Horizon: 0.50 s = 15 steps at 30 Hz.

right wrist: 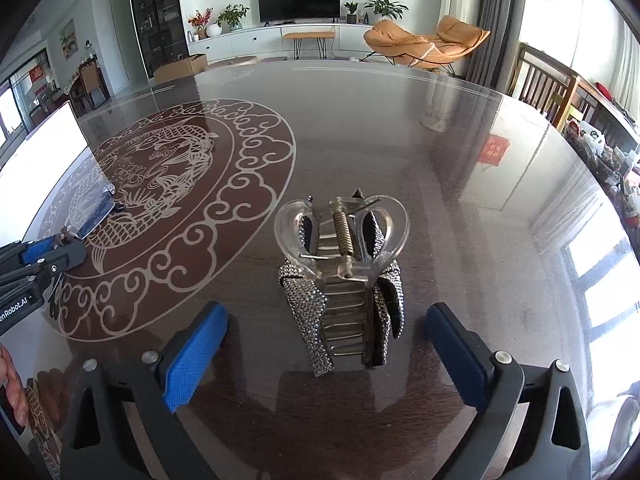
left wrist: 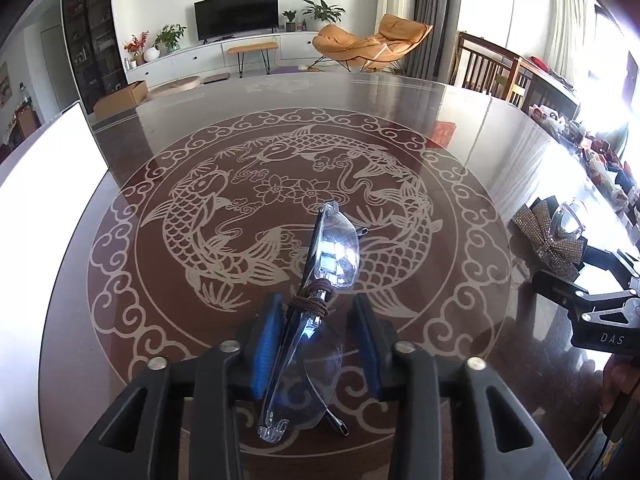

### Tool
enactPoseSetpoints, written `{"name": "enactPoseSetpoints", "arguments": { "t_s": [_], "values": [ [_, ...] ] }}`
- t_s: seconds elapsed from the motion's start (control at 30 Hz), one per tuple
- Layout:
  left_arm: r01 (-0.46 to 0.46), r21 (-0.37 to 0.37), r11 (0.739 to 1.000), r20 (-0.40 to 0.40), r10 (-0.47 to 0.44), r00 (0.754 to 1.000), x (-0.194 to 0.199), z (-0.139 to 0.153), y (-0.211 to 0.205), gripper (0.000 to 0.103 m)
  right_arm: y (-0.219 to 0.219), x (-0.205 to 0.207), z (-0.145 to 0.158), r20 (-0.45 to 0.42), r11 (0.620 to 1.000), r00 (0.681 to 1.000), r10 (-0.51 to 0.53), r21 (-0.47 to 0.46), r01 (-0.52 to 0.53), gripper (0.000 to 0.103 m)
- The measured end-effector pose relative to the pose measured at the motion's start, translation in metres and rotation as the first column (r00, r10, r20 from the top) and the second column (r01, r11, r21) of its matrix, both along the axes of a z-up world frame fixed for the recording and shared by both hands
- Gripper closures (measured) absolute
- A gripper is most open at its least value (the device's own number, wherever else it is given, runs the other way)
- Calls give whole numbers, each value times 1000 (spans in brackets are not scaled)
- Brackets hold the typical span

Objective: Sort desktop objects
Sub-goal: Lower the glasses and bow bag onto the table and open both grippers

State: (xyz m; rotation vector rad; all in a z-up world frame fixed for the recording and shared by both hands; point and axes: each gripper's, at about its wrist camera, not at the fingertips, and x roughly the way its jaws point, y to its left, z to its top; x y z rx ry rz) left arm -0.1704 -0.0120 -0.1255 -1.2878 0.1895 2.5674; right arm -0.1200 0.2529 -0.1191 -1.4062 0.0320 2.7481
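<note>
Left wrist view shows the left gripper (left wrist: 320, 340) spread around folded glasses (left wrist: 320, 292) lying on the table (left wrist: 120, 320), seemingly just set down; the right gripper (right wrist: 326, 354) gapes beside a rhinestone hair claw (right wrist: 344, 276), apparently sorted apart.

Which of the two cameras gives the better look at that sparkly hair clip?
The right wrist view: the hair clip stands centred between the open right gripper, showing its clear handles, spring and rhinestone bow. The left wrist view catches it only small at the right edge.
</note>
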Motion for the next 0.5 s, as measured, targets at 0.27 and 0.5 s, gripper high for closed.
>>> {"name": "enactPoseSetpoints", "arguments": {
  "t_s": [0.27,0.5],
  "values": [
    [-4,-14,1000,14,4,1000,-3,-1,12,29,3,0,-2,-12,1000,1000,0,-32,-1,3],
    [-16,-16,1000,17,16,1000,-7,-3,9,25,22,9,4,-72,989,997,-15,-148,5,3]
  ]
}}
